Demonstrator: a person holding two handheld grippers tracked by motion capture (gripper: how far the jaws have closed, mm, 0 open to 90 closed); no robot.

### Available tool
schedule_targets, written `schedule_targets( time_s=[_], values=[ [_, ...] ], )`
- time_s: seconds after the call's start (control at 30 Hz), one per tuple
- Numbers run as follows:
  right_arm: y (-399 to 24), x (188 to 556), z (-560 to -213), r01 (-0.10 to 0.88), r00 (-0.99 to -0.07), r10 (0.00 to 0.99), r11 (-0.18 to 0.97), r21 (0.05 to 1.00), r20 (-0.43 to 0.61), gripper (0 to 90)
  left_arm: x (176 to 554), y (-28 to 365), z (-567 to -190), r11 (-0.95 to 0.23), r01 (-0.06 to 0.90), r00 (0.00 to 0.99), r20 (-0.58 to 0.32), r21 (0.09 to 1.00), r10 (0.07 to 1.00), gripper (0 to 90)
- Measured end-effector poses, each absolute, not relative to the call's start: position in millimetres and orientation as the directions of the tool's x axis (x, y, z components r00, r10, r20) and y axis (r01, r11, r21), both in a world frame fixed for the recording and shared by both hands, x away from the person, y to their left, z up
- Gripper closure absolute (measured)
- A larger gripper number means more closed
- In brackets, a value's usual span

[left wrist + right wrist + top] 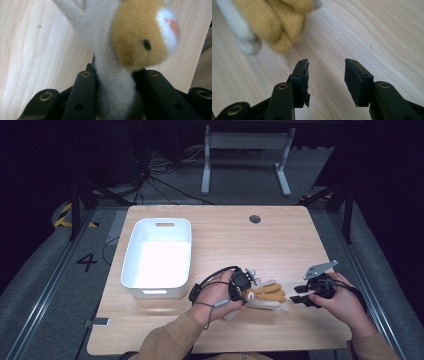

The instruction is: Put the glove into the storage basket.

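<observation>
A plush toy [264, 295], tan and white, is seen on the wooden table [240, 245] between 2 hand-held grippers. The left gripper [241, 285] is clamped on the plush toy [117, 82]: in the left gripper view a white limb of the toy is pinched between the 2 black jaws, and the tan head with a black eye and a white muzzle is seen just above and to the right of that gripper's jaws. Whether the toy rests on the table or is lifted clear of it cannot be told.

The right gripper [299, 296] is held just beside the far end of the toy, its jaws standing apart with nothing between them. In the right gripper view, bare table [367, 37] is seen in the gap of the right gripper [326, 75], and the tan limbs of the plush toy [277, 22] lie ahead of and to the left of its jaws, near them but not touching.

A white bin [131, 265], open at the top, stands just beyond the left hand [217, 295], on the side away from the right gripper. The right hand [342, 302] is wrapped around its gripper's body.
</observation>
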State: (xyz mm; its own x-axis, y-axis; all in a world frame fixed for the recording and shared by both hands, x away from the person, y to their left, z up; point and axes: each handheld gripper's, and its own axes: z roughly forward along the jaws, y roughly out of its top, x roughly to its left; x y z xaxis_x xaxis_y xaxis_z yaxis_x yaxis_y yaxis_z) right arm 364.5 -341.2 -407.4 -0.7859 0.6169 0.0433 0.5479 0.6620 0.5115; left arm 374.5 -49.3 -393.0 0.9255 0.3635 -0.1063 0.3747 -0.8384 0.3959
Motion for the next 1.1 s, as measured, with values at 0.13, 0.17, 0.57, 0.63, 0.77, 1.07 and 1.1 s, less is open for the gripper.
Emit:
schedule_targets(
  time_s=[0.13,0.17,0.57,0.63,0.77,1.07,1.1],
  values=[
    [-340,370,-408,0.549,-0.787,0.615,0.663,0.51,0.049,55.0,376,-41,-383,-0.824,0.404,0.912,-0.104,0.397,0.397,73.9],
    [-340,371,-408,0.552,-0.786,0.616,0.662,0.508,0.052,55.1,377,-38,-380,-0.82,0.41,0.909,-0.107,0.399,0.403,73.9],
    [-342,391,-416,0.58,-0.772,0.629,0.641,0.502,0.091,56.0,388,-8,-355,-0.737,0.523,0.845,-0.146,0.429,0.514,73.7],
    [-342,393,-417,0.582,-0.771,0.63,0.639,0.503,0.092,56.0,390,-2,-349,-0.713,0.546,0.829,-0.16,0.44,0.536,73.6],
    [-341,395,-417,0.59,-0.764,0.636,0.626,0.509,0.104,55.6,394,8,-342,-0.667,0.595,0.796,-0.215,0.449,0.565,73.3],
    [-345,398,-419,0.603,-0.752,0.647,0.6,0.525,0.124,55.5,405,29,-320,-0.624,0.636,0.754,-0.192,0.454,0.629,73.2],
    [-345,398,-419,0.605,-0.75,0.649,0.598,0.526,0.125,55.5,406,31,-317,-0.623,0.636,0.752,-0.187,0.454,0.632,73.2]
  ],
)
